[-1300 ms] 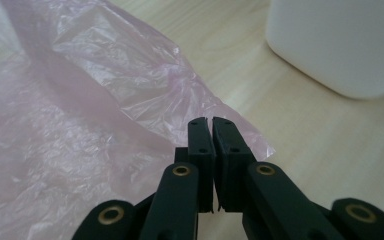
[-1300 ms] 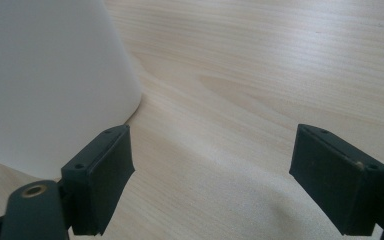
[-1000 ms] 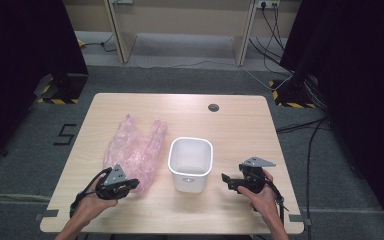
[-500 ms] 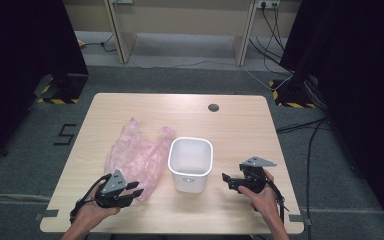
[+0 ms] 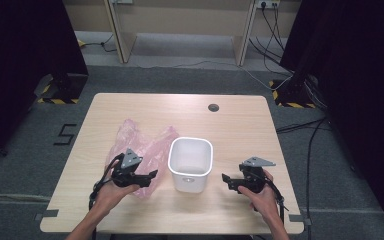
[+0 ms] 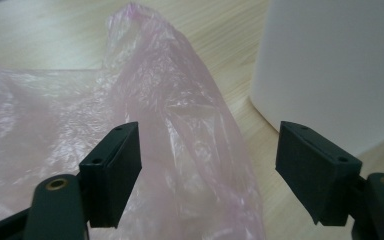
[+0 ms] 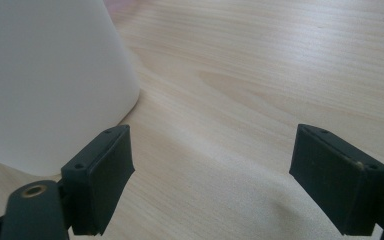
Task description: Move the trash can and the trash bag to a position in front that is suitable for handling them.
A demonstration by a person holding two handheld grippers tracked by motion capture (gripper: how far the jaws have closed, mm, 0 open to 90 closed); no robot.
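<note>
- Two black two-jaw grippers rest low over the table: the left gripper (image 5: 152, 175), jaws just opened wide, has crinkled plastic rising between its pads, unpressed; the right gripper (image 5: 225, 177) gapes over bare wood.
- Thin, glossy pink plastic bag (image 5: 142, 145) lies rumpled, touching the smooth white square-rimmed plastic bin (image 5: 190, 161).
- Pale wood-grain table (image 5: 240, 125) stands on grey carpet.

One pink plastic bag (image 5: 141, 145) is counted on the table (image 5: 240, 125); one white bin (image 5: 191, 162) is counted beside it; two grippers are counted, a left gripper (image 5: 150, 176) and a right gripper (image 5: 226, 178); two hands are counted, one behind each gripper; one small round hole (image 5: 213, 107) is counted in the tabletop.
</note>
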